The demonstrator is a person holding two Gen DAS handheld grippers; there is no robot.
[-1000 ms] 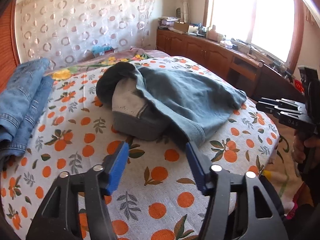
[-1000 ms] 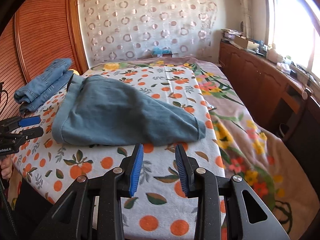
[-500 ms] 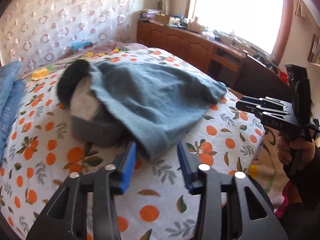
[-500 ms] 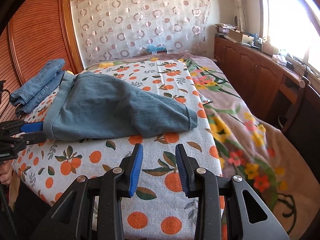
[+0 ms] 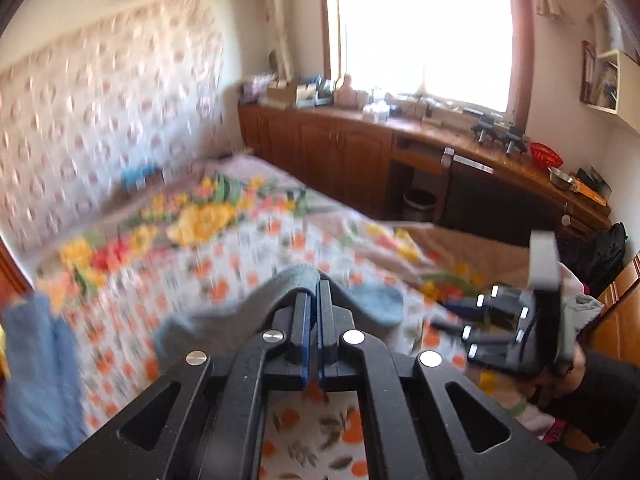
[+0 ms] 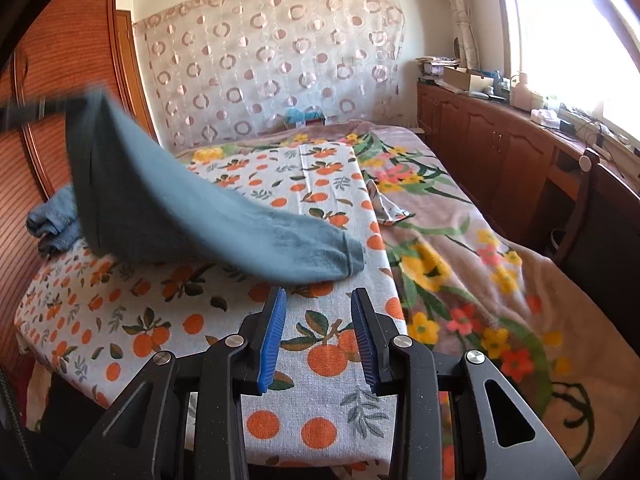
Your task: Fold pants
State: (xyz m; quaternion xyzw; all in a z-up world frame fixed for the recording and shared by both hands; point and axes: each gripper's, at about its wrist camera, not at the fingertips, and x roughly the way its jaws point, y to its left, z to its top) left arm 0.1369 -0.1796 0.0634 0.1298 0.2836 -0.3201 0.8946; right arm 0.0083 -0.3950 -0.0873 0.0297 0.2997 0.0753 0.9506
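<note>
- Left wrist view: left gripper clamped tight on an edge of the blue-grey pants, cloth bunched over the fingertips at 12 o'clock of the jaws; jaws just closed onto it.
- Same view, heavily blurred: pants draped off to 9 o'clock and 3 o'clock of the clamped fingers, over the orange-print sheet.
- Right gripper at 3 o'clock of the frame, gripped by a person's hand low at the right edge.
- Blurred blue denim at 8 o'clock of the frame, near the left rim.
- Right wrist view: right gripper with jaws partly apart, nothing between the blue pads, only the orange-print sheet showing in the gap.
- Pants lifted at one end toward 10 o'clock of the frame, held there by the dark blurred tip of the left gripper; other end, a leg cuff, resting on the sheet just beyond the right gripper's fingertips at 12 o'clock, not touching them.
- Folded jeans at 9 o'clock, partly hidden behind the raised pants.
- Floral blanket spread from 1 to 4 o'clock of the sheet.
- Wooden cabinets at 2 o'clock under the bright window.
</note>
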